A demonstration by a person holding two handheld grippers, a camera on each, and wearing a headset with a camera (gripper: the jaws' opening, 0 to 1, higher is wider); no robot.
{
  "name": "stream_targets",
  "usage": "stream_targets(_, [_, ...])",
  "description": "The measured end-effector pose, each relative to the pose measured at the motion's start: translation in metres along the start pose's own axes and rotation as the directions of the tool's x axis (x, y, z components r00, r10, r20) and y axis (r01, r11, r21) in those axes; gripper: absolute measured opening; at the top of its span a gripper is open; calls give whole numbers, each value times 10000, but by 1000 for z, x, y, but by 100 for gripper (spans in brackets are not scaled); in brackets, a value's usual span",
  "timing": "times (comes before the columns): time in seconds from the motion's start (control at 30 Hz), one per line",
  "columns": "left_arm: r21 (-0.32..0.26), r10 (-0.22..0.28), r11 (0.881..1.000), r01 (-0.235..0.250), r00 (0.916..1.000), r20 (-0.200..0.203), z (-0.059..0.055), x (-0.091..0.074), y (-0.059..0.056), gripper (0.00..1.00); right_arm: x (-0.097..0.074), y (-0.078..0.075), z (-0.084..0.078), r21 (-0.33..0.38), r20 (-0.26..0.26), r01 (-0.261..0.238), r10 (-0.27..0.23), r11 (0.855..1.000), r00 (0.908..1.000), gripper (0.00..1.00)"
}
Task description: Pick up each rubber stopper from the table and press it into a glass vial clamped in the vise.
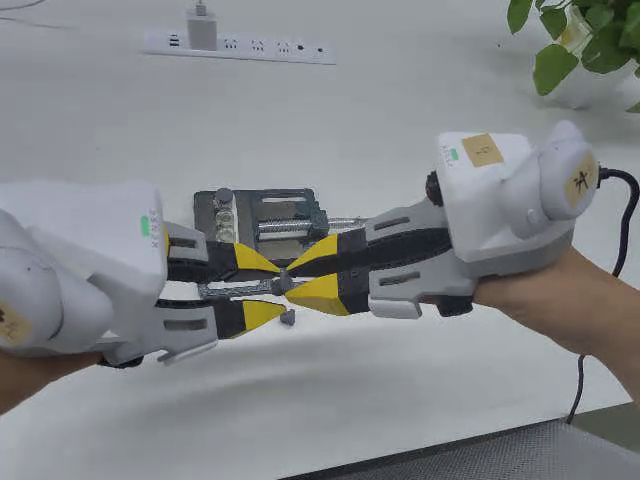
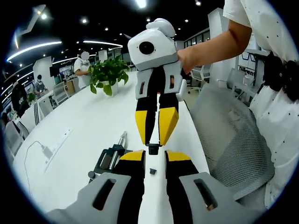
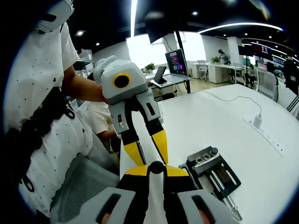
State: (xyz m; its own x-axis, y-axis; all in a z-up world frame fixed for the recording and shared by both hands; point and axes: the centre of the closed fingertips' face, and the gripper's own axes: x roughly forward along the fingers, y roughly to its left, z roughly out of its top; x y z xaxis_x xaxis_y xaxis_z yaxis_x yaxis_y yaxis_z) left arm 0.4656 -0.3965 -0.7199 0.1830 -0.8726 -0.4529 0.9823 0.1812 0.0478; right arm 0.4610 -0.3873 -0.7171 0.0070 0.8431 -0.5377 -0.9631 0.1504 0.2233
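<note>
Rubber stopper [image 2: 153, 149] sits pinched in the right tongs [image 1: 289, 284], clamped on it, at the mouth of the left tongs [image 2: 154, 156], which stand apart. A second stopper [image 1: 288, 318] lies on the table [image 1: 400, 400] just beside the left tongs' tip. Behind both tongs, the vise [image 1: 290, 225] holds glass vials [image 1: 226, 222].

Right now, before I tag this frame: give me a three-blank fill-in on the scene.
1. The right tool is ___ on a rubber stopper.
2. The left tool faces it tip to tip, with its jaws ___.
3. A second stopper lies loose on the ___, nearer the person than the vise.
Missing words: shut; open; table.
</note>
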Motion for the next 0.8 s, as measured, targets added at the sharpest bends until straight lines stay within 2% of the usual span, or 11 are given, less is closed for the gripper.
stream_targets(0.37, [-289, 462, 9985, -460, 9989, 63, -8, -8, 3, 25, 1, 0, 9, 5, -37, 50, -50, 10000, 10000, 5])
stream_targets(0.8, [-664, 1229, 9902, -1228, 9924, -26, -27, -23, 13, 50, 4, -13, 20, -218, -433, 190, -200, 9996, 9989, 5])
